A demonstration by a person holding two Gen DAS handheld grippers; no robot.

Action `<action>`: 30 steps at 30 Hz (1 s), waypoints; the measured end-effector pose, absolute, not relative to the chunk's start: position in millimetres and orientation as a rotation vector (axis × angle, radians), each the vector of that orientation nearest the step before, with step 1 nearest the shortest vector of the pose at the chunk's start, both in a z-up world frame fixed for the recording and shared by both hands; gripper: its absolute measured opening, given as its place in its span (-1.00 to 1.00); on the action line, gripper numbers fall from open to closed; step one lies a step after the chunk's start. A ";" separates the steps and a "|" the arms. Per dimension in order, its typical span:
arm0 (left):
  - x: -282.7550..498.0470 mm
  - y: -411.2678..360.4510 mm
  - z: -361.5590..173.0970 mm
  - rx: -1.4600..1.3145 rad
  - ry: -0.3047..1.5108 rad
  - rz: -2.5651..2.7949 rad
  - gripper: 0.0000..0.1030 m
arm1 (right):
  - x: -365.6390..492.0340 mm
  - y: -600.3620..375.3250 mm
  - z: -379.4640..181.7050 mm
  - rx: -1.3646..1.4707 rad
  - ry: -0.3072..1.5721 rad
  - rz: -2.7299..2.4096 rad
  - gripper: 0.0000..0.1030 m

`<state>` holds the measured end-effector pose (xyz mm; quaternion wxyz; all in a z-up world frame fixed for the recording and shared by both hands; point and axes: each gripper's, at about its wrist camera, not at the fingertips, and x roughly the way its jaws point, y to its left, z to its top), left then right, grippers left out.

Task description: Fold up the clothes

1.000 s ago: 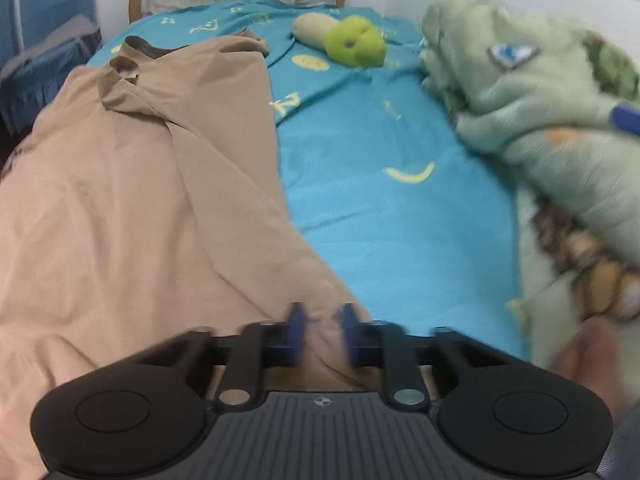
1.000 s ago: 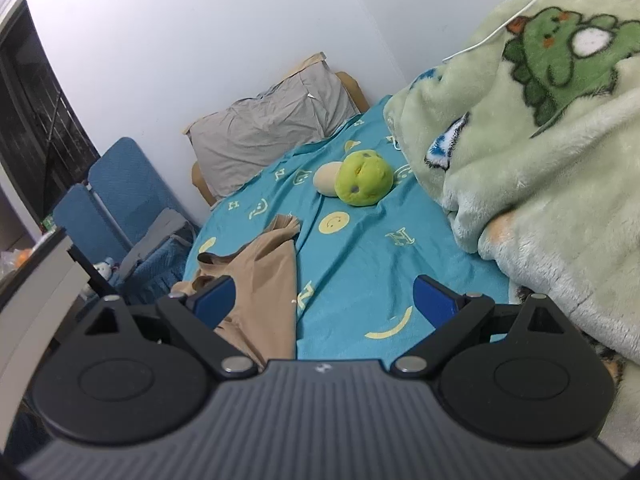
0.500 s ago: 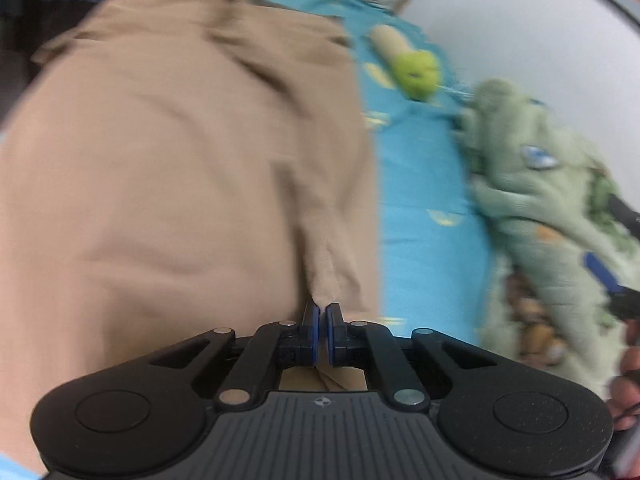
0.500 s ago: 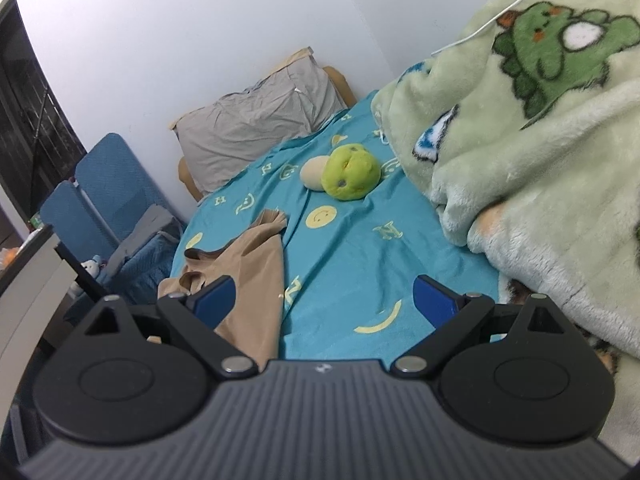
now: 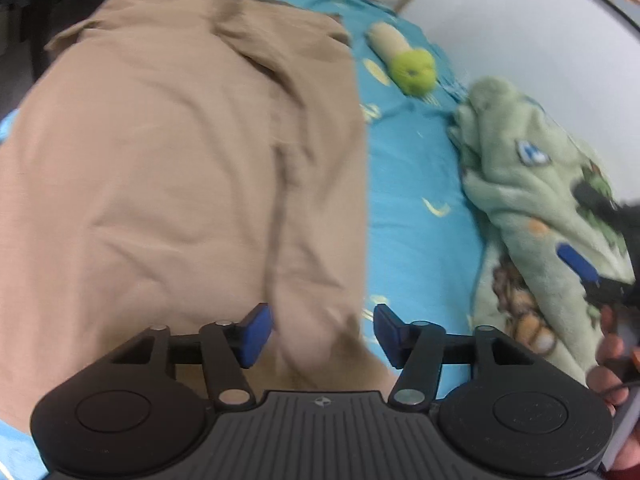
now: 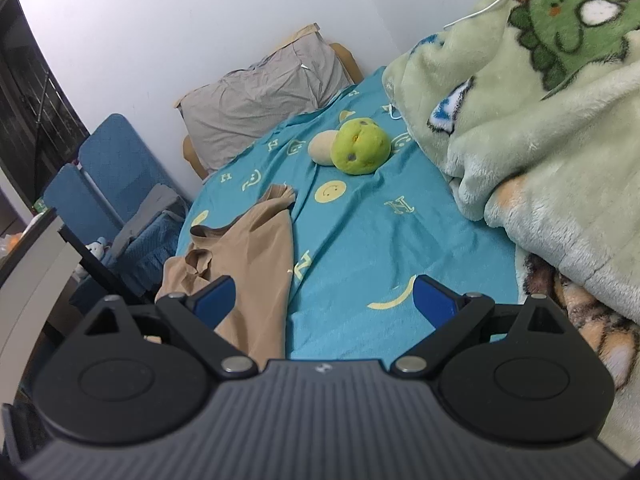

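Note:
A tan garment (image 5: pixel 180 168) lies spread along the left side of the bed, with a lengthwise fold down it. It also shows in the right wrist view (image 6: pixel 256 264). My left gripper (image 5: pixel 320 334) is open, and the garment's near edge lies between and under its blue pads, untouched by them. My right gripper (image 6: pixel 324 298) is open and empty, held above the teal sheet (image 6: pixel 360 240). The right gripper's blue pad (image 5: pixel 576 260) and my hand show at the right edge of the left wrist view.
A green dinosaur blanket (image 6: pixel 540 120) is heaped on the bed's right side. A green plush toy (image 6: pixel 360 146) and a grey pillow (image 6: pixel 264 96) lie at the head. Blue chairs (image 6: pixel 104 184) stand left of the bed.
My left gripper was shut on the garment's near edge half a second ago; it has now opened and let go. The right gripper has stayed open and drifted slightly.

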<state>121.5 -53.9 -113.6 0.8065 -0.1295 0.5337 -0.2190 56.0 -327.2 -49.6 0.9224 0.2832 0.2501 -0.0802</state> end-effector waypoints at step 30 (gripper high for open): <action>81.5 -48.5 -88.5 -0.046 1.043 -0.485 -0.77 | 58.5 -322.3 -56.0 0.624 0.566 -0.104 0.88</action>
